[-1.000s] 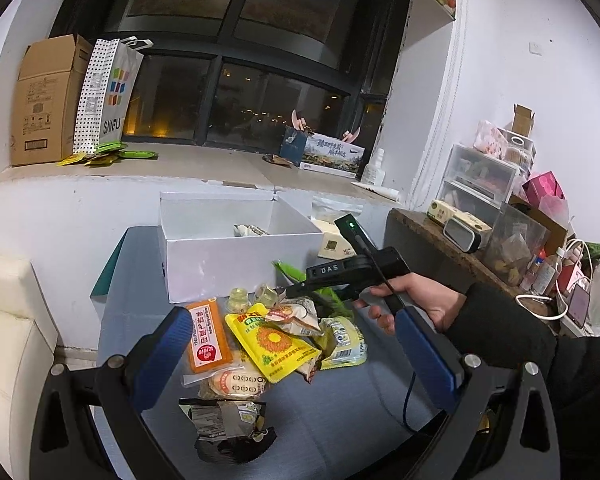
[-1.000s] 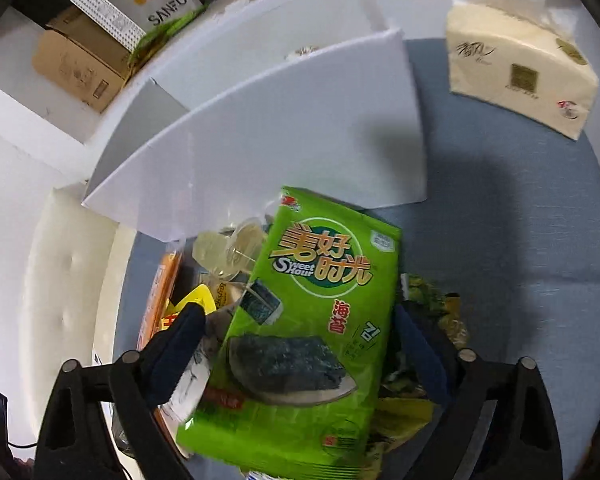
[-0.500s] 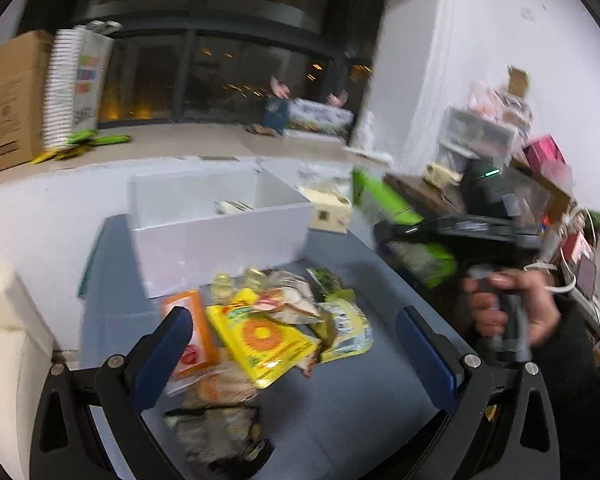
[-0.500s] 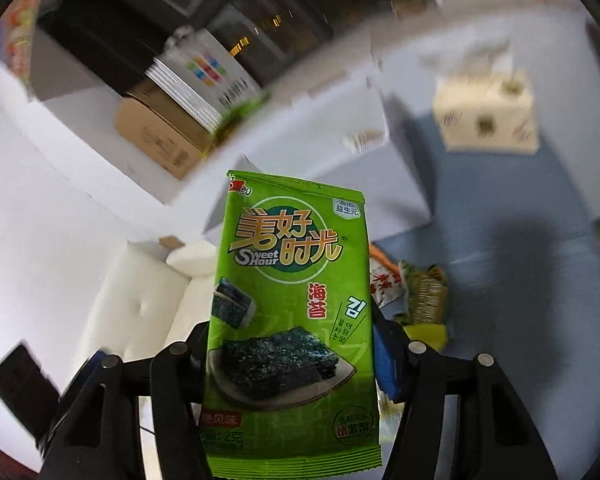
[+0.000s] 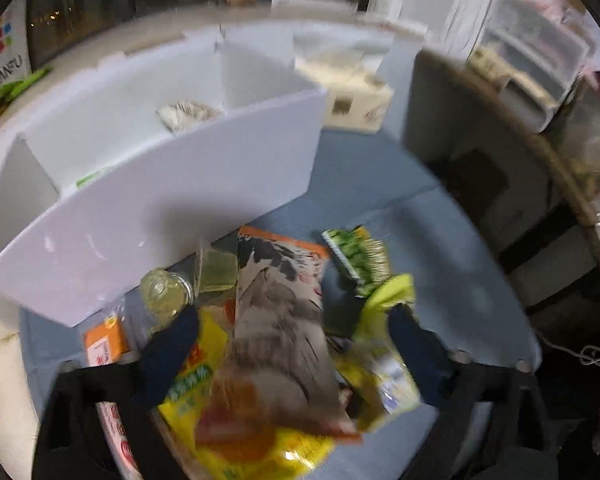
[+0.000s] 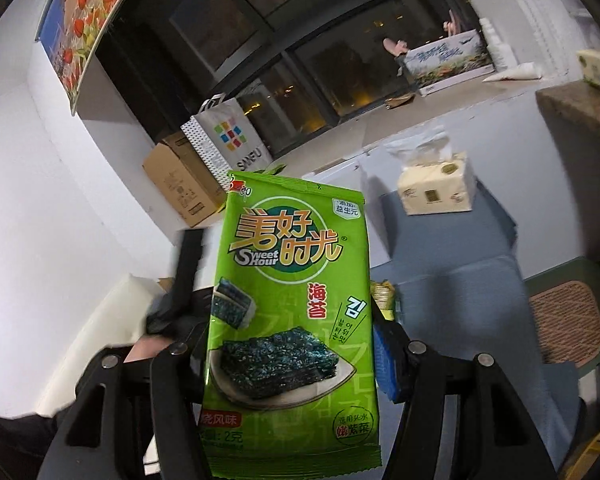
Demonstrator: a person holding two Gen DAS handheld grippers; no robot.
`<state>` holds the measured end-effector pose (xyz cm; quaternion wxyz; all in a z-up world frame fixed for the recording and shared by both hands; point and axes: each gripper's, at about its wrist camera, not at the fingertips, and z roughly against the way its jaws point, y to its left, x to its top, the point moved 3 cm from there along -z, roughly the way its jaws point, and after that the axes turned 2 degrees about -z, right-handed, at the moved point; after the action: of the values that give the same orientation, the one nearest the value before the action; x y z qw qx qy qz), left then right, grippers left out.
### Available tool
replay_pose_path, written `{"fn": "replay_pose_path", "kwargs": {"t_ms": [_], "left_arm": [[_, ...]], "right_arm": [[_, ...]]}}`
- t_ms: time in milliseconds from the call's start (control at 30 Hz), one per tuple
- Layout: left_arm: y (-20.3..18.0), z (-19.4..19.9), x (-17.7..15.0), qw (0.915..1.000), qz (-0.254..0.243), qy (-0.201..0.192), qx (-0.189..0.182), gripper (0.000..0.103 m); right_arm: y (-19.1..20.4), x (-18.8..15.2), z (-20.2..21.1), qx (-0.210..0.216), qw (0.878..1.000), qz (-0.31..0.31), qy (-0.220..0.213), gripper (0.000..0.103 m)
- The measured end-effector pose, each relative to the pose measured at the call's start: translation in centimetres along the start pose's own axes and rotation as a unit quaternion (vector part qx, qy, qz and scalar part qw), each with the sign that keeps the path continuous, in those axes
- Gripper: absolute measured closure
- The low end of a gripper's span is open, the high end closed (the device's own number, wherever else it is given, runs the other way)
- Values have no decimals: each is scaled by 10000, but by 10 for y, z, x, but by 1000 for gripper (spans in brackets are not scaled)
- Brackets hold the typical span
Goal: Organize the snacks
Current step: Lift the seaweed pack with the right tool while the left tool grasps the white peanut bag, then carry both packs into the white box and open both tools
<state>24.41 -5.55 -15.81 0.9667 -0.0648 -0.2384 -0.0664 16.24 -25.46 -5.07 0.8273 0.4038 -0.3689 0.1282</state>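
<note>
Right gripper point(image 6: 292, 360) clamped on seaweed pack point(image 6: 294, 316), frame centre: light, crinkly, slippery, so pinch edges low. Left gripper point(image 5: 296, 332) closing over grey packet point(image 5: 280, 312), not pinching yet; soft, floppy.

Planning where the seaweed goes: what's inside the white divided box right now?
In the white box a crumpled pale packet lies in the middle compartment, and a green-edged item peeks over the front wall further left. The floor behind that wall is hidden.
</note>
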Motion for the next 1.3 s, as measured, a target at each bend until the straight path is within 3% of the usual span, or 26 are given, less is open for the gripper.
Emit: {"fn": "replay_pose_path", "kwargs": {"t_ms": [33,67,167,333,467,600,767,900,1067,1167,1300], "left_arm": [[1,-8,2,9999,-6,130,64,34],[2,-16,1,9996,-2,279,90,55],[-2,-21,-3,9994,-171,306,68,66],[-1,29,-23,9989,-240,-383,124,70],[12,86,-51,9925,61,-1215,107,72],[30,139,-97,9746,654,-2141,72,72],[59,178,-122,9486,1398,-2839,85,72],[83,189,-105,9370,1669,-3068,5,72],[116,189,-47,9258,1952,-3238,-38,72],[143,174,-2,9228,2224,-3142,133,72],[170,134,42,9252,2496,-2822,448,72]], "right_arm": [[-2,1,2,20,10000,-25,-1,38],[-4,-1,2,37,10000,-44,0,38],[-14,-5,3,-12,9999,-140,14,38],[-19,-8,6,-49,9998,-167,16,38],[-16,-9,4,-31,9999,-118,36,38],[-10,-11,-7,-81,9999,1,125,38],[6,-15,-33,-178,9985,314,400,38],[23,-8,-55,-247,9962,657,507,38],[43,28,-96,-338,9912,1130,605,38],[46,66,-133,-526,9876,1332,642,38],[42,115,-186,-785,9844,1394,738,38]]}}
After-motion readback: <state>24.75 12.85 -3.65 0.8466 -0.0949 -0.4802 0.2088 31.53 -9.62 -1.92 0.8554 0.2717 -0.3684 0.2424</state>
